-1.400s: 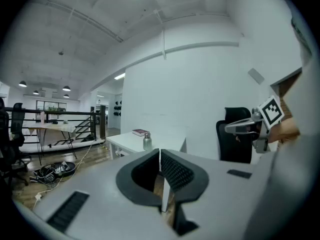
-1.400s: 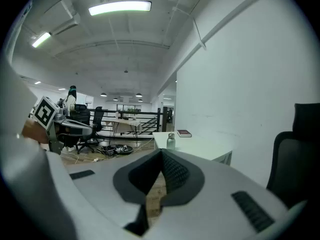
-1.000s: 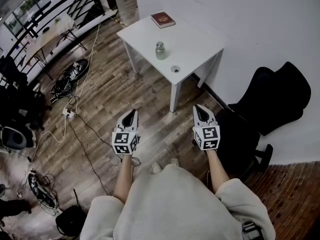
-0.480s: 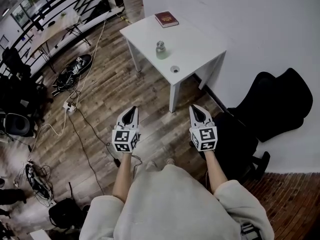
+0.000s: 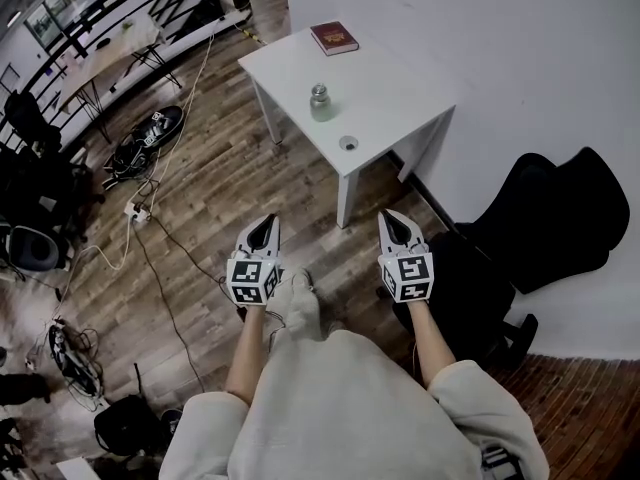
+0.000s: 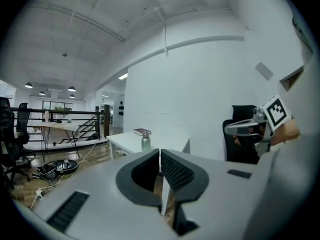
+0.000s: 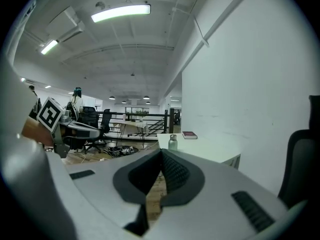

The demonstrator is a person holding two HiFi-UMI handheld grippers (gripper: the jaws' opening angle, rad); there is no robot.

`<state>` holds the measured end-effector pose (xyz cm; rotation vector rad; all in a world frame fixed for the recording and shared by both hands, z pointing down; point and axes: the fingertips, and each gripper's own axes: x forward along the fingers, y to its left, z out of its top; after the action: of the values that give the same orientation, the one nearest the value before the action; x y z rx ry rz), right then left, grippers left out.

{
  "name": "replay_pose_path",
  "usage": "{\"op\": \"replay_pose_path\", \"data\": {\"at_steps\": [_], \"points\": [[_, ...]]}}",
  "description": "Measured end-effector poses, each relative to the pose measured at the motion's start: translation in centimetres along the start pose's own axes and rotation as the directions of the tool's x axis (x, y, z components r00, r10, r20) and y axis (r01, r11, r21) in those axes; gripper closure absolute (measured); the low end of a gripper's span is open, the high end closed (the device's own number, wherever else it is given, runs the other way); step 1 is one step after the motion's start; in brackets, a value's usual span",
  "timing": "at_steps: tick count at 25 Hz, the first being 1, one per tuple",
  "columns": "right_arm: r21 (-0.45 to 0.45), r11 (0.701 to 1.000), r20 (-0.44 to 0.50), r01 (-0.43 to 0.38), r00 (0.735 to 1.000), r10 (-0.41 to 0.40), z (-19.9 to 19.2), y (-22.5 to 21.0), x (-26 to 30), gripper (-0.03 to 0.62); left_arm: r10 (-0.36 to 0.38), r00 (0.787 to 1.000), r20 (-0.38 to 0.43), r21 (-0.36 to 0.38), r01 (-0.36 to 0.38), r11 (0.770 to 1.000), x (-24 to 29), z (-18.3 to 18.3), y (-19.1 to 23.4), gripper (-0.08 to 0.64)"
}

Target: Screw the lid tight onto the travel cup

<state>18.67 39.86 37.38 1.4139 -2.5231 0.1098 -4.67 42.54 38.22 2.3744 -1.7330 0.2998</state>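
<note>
Wood-plank floor (image 5: 200,198) fills my head view. My left gripper (image 5: 264,226) points toward the table, jaws clenched, empty. One white square table (image 5: 420,78), well apart from both grippers, bears one metallic cylindrical travel cup (image 5: 320,103), one red rectangular book (image 5: 334,38) and one small round lid (image 5: 347,143), apart from the cup. My right gripper (image 5: 394,220) points likewise, clenched, empty.

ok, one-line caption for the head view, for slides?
Person stands short of a white table bearing travel cup, separate lid and red book; left gripper and right gripper shut, empty.
</note>
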Motion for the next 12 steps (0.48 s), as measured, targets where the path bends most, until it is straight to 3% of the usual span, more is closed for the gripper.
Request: {"op": "replay_pose_path", "data": {"at_steps": [12], "points": [[0.022,0.998,-0.022,0.064,0.998,-0.064,1.7,-3.7,11.0,0.592,-0.058,0.998,-0.012,-0.007,0.058,0.998,11.1,1.9,6.7,0.546]]}}
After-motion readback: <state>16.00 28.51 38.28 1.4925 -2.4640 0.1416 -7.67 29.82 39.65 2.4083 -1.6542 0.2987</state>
